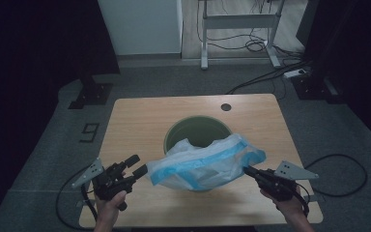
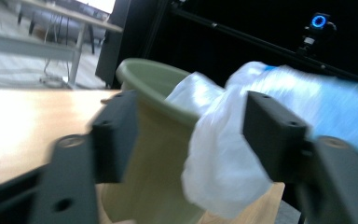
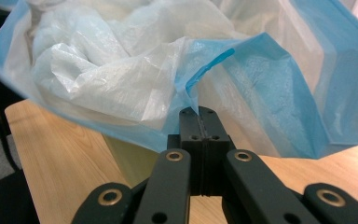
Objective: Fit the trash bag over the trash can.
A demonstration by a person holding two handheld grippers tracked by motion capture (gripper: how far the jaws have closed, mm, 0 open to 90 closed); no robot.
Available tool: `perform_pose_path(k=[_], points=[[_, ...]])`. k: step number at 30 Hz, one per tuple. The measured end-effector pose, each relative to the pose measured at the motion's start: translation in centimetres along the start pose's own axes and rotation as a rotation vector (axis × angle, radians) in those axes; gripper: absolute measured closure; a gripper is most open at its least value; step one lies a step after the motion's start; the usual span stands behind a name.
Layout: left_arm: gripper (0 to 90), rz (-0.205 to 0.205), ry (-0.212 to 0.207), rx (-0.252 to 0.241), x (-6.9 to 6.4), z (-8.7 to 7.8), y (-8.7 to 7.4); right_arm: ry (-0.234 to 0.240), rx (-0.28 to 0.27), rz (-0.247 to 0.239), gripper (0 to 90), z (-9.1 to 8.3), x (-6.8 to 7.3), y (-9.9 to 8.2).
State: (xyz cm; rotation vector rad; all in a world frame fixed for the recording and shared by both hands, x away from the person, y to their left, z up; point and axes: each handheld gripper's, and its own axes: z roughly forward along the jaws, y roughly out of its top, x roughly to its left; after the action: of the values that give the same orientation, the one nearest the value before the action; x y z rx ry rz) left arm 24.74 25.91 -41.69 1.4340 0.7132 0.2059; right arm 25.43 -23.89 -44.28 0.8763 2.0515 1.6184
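Wood-grain table (image 1: 140, 121); crinkly translucent bag (image 1: 207, 162) drapes round green bin (image 1: 195, 130).

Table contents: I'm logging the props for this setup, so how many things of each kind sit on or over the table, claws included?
Green bin: 1
White and blue plastic bag: 1
Claws: 2, the left claw open, the right claw shut on the bag's edge
Total: 4

A recording lab: dark curtains (image 1: 29, 58), floor cables (image 1: 265, 77), lone wooden table (image 1: 140, 121), blue-lit camera (image 2: 319, 21)
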Motion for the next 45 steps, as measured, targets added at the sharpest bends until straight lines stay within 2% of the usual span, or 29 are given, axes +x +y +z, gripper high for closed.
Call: perform_pose_path(k=[3, 6, 9, 11, 14, 15, 16, 18, 20, 23, 25, 28, 29, 32, 34, 38, 40, 44, 45], points=[[24.2, 0.045, -0.027, 0.004, -1.4, -0.3, 1.1, 0.002, -0.006, -0.014, 89.1, -0.3, 0.5, 0.6], [21.5, 0.09, -0.051, 0.033, -3.0, 0.2, 2.1, 0.005, -0.004, -0.023, 89.1, -0.2, 0.9, 1.1], [19.5, 0.155, -0.062, 0.092, -4.2, 1.3, 2.6, 0.006, -0.004, -0.027, 89.1, -0.1, 1.1, 1.5], [18.4, 0.185, -0.065, 0.143, -4.5, 2.4, 2.8, 0.006, -0.006, -0.024, 89.0, 0.0, 1.1, 1.5], [22.5, 0.21, -0.078, 0.205, -4.4, 3.9, 2.8, 0.013, -0.01, -0.021, 88.9, 0.1, 1.1, 1.6], [26.0, 0.222, -0.081, 0.225, -4.4, 4.3, 2.7, 0.014, -0.011, -0.02, 88.8, 0.1, 1.0, 1.6], [32.5, 0.23, -0.065, 0.246, -4.3, 4.7, 2.7, 0.016, -0.013, -0.02, 88.7, 0.1, 1.0, 1.6], [48.7, 0.226, -0.013, 0.291, -4.0, 5.5, 2.5, 0.017, -0.012, -0.02, 88.7, 0.1, 1.0, 1.6], [59.0, 0.224, -0.004, 0.296, -3.6, 5.9, 2.2, 0.018, -0.01, -0.022, 88.5, 0.1, 1.0, 1.5], [71.0, 0.193, -0.006, 0.285, -3.1, 6.1, 2.1, 0.019, -0.011, -0.024, 87.8, 0.0, 1.1, 1.4], [79.0, 0.183, 0.006, 0.285, -2.9, 6.2, 2.0, 0.019, -0.012, -0.025, 87.1, -0.1, 1.2, 1.3], [86.3, 0.181, 0.029, 0.27, -2.9, 6.3, 2.0, 0.023, -0.015, -0.032, 83.8, -0.2, 1.3, 1.2], [87.9, 0.178, 0.041, 0.258, -2.9, 6.3, 2.1, 0.023, -0.019, -0.036, 80.4, -0.3, 1.4, 1.3], [89.5, 0.168, 0.059, 0.231, -2.9, 6.1, 2.5, 0.003, -0.05, -0.049, 61.6, -0.9, 2.0, 1.6], [89.7, 0.159, 0.061, 0.22, -2.8, 6.0, 2.7, 0.0, -0.076, -0.053, 52.0, -1.6, 2.3, 2.0], [89.7, 0.152, 0.074, 0.203, -2.6, 6.0, 3.0, 0.006, -0.14, -0.061, 44.1, -3.1, 2.5, 3.1], [89.8, 0.147, 0.076, 0.196, -2.5, 6.0, 3.1, -0.017, -0.155, -0.074, 41.9, -3.5, 2.2, 3.9], [89.8, 0.128, 0.086, 0.176, -2.2, 6.0, 3.2, 0.021, -0.19, -0.033, 38.5, -3.8, 1.3, 5.2], [89.8, 0.118, 0.083, 0.169, -2.1, 6.0, 3.2, 0.017, -0.191, -0.038, 38.5, -3.9, 1.3, 5.3]])
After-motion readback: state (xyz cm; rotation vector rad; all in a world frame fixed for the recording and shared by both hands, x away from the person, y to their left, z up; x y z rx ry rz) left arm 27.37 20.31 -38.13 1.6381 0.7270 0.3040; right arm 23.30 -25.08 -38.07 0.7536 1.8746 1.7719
